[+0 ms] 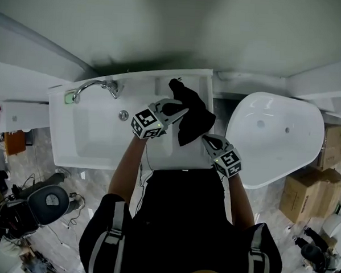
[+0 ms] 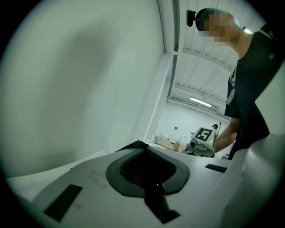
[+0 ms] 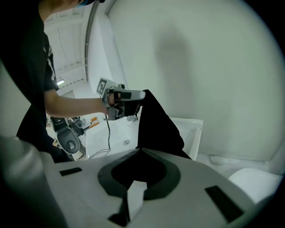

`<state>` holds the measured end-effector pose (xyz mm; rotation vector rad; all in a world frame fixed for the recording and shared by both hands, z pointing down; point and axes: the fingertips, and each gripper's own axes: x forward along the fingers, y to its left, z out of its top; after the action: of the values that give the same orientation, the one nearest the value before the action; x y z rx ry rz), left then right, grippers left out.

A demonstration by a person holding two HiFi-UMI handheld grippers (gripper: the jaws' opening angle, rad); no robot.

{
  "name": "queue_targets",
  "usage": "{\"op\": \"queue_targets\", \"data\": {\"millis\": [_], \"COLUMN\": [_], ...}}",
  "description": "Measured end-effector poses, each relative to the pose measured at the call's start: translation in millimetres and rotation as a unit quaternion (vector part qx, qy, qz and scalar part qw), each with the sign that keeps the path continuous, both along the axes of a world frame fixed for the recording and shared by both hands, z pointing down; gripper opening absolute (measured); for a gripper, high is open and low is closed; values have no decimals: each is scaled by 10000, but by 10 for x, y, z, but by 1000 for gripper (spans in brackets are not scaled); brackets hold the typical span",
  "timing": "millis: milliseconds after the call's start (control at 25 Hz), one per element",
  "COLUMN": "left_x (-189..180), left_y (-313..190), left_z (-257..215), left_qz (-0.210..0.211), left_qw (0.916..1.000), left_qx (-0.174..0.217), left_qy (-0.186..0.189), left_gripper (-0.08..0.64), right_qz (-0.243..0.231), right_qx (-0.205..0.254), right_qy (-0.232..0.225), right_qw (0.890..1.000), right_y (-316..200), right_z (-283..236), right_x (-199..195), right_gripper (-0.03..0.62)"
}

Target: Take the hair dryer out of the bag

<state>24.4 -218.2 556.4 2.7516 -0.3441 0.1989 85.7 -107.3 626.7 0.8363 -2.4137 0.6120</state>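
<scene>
The black bag (image 1: 192, 116) hangs in the air over the right side of the sink (image 1: 96, 140), near its back right corner, stretched between the two grippers. The left gripper (image 1: 181, 111) is the higher one. Its fingers are pressed together on the bag's top edge, and a sliver of dark cloth shows at their tips in the left gripper view. The right gripper (image 1: 208, 140) sits lower, close to the sink's right edge, with its fingers closed on the bag's bottom corner. In the right gripper view the cloth runs straight down from the other gripper into its tips.

Holding it at opposite ends like this pulls the cloth taut and lifts it off the sink. This looks meant to show the bag's shape or to turn its mouth to where the contents can slide out.

The hair dryer shows in no view. It is probably inside the bag, but the cloth hangs rather flat, so I cannot be sure. With both grippers busy holding cloth, neither is free to reach in.
</scene>
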Motion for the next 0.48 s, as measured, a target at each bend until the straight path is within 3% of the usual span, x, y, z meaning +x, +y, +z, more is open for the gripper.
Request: {"op": "queue_targets", "data": {"millis": [280,360,480], "left_x": [225,285,345], "left_y": [559,689,883], "left_z": [-289,-315,-303], "left_qz": [197,320,518], "left_qw": [9979,9954,9894], "left_qx": [491,711,1034], "left_qy": [-372,-548,-883], "left_gripper": [21,21,21], "right_qz": [662,753,592], "right_qx": [184,187,-28], "right_qy": [-628,-542,-261], "right_qw": [9957,9955,9979], "right_y": [-346,-551,-785], "right_z": [-551,-725,-927], "right_x": [167,153,-36], "right_gripper": [60,70,143]}}
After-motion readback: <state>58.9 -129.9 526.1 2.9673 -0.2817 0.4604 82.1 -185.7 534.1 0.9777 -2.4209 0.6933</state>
